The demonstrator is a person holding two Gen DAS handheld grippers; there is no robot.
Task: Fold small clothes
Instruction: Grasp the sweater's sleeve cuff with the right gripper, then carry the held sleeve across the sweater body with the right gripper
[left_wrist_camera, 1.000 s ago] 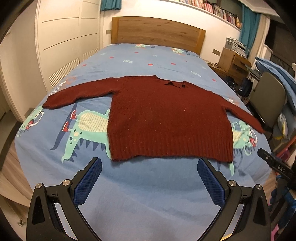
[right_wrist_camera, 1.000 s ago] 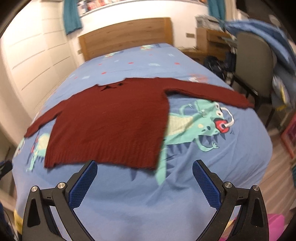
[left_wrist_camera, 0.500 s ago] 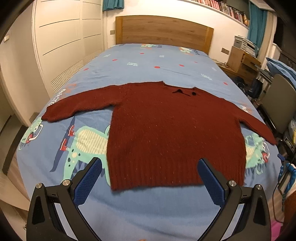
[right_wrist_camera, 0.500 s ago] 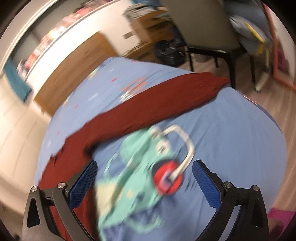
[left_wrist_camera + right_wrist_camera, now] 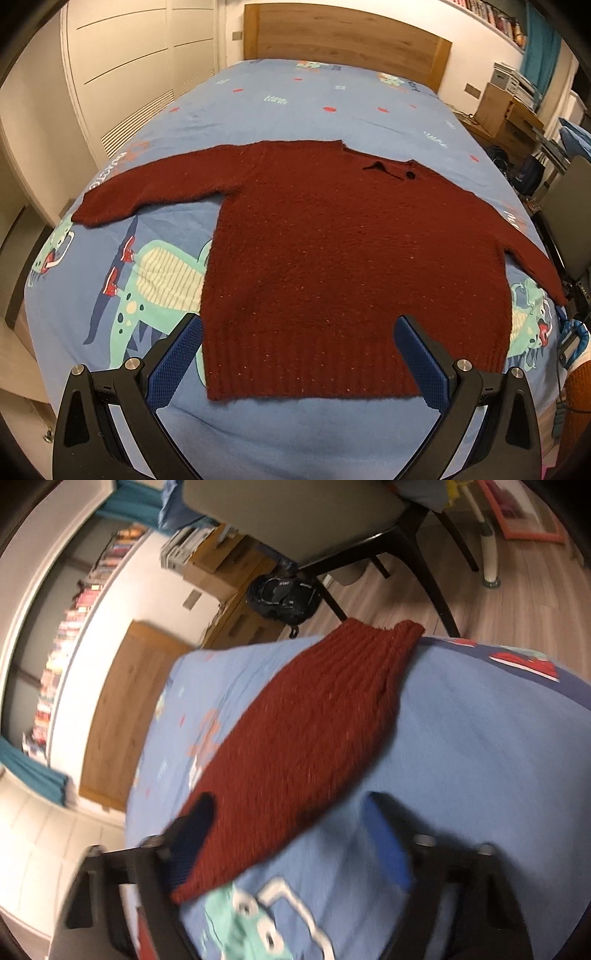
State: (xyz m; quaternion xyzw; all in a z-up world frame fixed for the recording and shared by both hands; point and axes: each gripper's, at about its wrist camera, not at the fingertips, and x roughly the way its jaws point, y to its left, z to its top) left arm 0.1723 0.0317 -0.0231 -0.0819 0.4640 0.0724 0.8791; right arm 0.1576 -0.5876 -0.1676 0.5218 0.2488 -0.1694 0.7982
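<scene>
A dark red knitted sweater (image 5: 343, 251) was seen spread flat on the blue dinosaur-print bed (image 5: 295, 96), its ribbed hem just ahead of the left claw (image 5: 297, 354), held released. One sleeve (image 5: 306, 746) was framed between the right claw's (image 5: 291, 849) spread fingers, ungrasped.

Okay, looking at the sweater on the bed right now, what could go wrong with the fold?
The right gripper is open above the sleeve, whose cuff lies at the bed's edge; a loose pinch might let it slide off. The left gripper hovers open over the hem and may snag the blue bedsheet too.
</scene>
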